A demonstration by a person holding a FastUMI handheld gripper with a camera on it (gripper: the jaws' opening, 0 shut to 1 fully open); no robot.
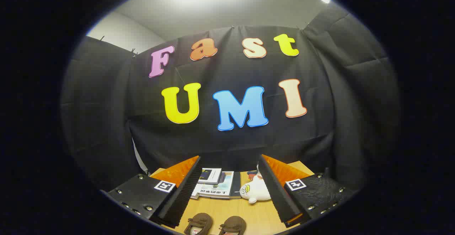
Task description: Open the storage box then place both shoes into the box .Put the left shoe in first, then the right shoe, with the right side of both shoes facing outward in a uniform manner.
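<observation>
Two brown shoes (215,225) lie side by side on the wooden table (245,213), low between the fingers and nearest the camera; only their front parts show, the rest cut off below. Spread wide apart, the tongs (229,192) grasp nothing. Beyond the fingertips, a stack of books (215,184) lies flat, its cover print too small to make out. Just beside the right finger sits a white plush toy (256,191), partly hidden behind that finger.
</observation>
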